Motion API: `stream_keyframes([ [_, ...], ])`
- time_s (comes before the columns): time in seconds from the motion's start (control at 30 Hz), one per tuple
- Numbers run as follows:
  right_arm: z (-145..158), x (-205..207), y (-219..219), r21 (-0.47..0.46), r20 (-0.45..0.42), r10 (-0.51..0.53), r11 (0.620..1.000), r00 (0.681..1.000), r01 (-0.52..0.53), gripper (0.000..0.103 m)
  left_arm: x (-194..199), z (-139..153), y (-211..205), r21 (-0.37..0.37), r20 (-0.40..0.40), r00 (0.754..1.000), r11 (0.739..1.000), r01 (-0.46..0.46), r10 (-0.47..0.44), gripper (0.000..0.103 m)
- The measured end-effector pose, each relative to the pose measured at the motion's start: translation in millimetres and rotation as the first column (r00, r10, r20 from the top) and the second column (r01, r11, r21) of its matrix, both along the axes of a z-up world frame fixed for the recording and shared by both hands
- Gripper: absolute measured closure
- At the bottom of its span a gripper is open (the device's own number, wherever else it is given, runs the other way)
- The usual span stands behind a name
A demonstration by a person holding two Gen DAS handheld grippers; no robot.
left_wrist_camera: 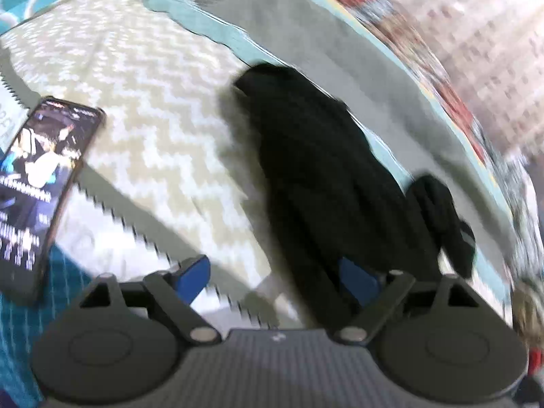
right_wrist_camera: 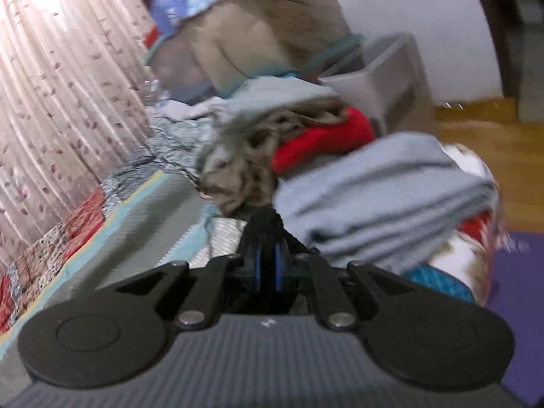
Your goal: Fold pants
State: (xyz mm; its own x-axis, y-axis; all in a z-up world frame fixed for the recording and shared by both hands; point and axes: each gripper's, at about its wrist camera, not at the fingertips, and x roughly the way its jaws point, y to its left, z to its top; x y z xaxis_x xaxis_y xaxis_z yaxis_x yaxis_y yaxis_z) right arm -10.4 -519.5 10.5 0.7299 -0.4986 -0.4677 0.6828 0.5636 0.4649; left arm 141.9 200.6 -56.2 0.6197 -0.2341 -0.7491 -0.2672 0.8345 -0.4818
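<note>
The black pants (left_wrist_camera: 316, 170) lie bunched in a long strip on the chevron-patterned sheet (left_wrist_camera: 142, 68) of the bed. My left gripper (left_wrist_camera: 275, 275) is open just above the sheet; its right blue pad sits at the near end of the pants and its left pad is over bare sheet. My right gripper (right_wrist_camera: 267, 258) is shut on a fold of black pants fabric (right_wrist_camera: 265, 221) that sticks up between its blue pads. The frames are blurred.
A phone (left_wrist_camera: 40, 176) with a lit screen lies on the sheet at the left. A pile of clothes lies ahead of the right gripper: a grey folded cloth (right_wrist_camera: 380, 190), a red garment (right_wrist_camera: 326, 139), a camouflage garment (right_wrist_camera: 244, 166). A grey bin (right_wrist_camera: 377, 78) stands behind. A curtain (right_wrist_camera: 51, 85) hangs left.
</note>
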Motion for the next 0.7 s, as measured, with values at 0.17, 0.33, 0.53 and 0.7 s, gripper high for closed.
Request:
stream_keyframes([
  [0.17,-4,8,8,-0.001,-0.016,0.015,1.000,1.000,-0.015,0.092,34,-13,7,-0.047,-0.012,0.998,0.997,-0.068,0.067,0.016],
  [0.33,2,22,16,-0.030,-0.015,0.033,0.999,0.999,-0.033,0.092,60,-8,-13,-0.025,-0.070,0.997,0.999,0.026,-0.028,0.094],
  [0.53,2,20,21,-0.045,-0.028,0.042,0.998,0.999,-0.044,0.092,8,85,9,-0.012,0.155,0.988,1.000,-0.023,0.025,0.094],
  [0.7,-3,20,24,-0.038,-0.052,0.056,0.998,0.997,-0.058,0.092,-60,93,35,0.070,0.121,0.988,0.992,-0.105,0.096,0.094],
])
